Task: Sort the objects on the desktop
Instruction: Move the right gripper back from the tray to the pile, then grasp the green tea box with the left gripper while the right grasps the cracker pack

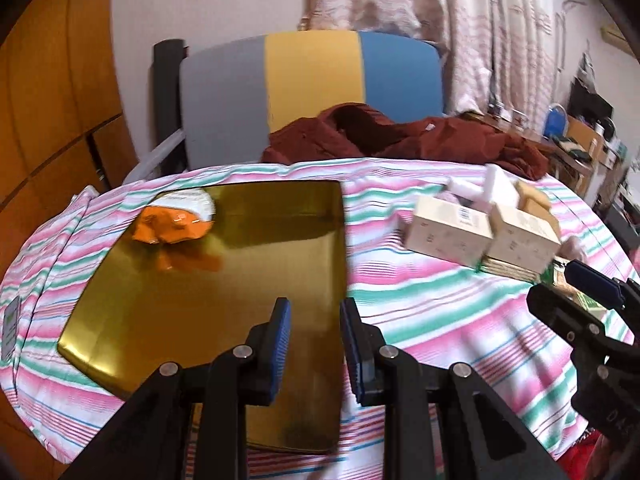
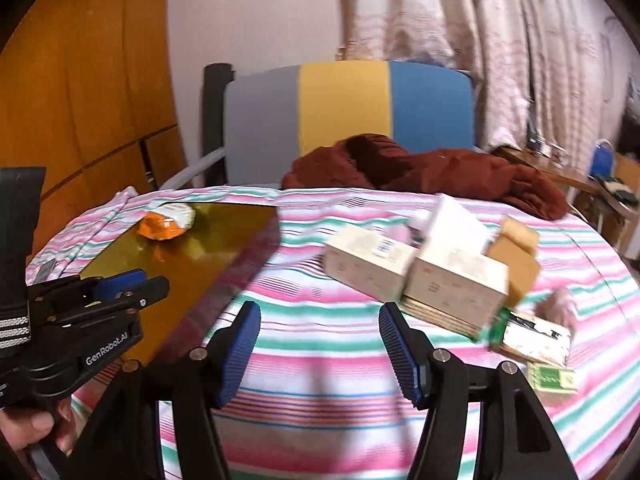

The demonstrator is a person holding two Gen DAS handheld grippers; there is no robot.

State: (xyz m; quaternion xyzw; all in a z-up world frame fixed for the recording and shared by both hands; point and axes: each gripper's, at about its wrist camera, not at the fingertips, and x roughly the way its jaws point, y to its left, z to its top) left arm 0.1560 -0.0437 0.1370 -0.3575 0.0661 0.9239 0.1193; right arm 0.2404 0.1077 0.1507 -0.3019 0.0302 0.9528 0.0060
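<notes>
Left gripper (image 1: 314, 322): jaws parted by a narrow gap, nothing between them, hovering over the near end of the gold tray (image 1: 168, 304). Right gripper (image 2: 318, 344): spread wide, empty, over bare striped tablecloth (image 2: 320, 320) between the tray and the box pile.

Tray holds one item, an orange-and-white crumpled packet (image 1: 176, 220) at its far left corner. The rest sits off the tray to the right, well apart from it — two cream cartons (image 2: 370, 266) side by side on a flat stack, a white box (image 2: 456, 220) and a brown cardboard piece (image 2: 516, 256) behind, plus small green-printed boxes (image 2: 532, 340) nearest the right gripper. Both views are motion-blurred, so labels are unreadable.

Judgement: sorting looks partway, if the tray is the destination — one thing in it, a pile outside. Both grippers are empty, so this reads as a reach or a return between picks; can't say which.

A next pick on the right side calls for a wide opening on the cartons, which sit tight together and stacked, so neighbours could get dragged. The small green boxes are the cleaner grab.
</notes>
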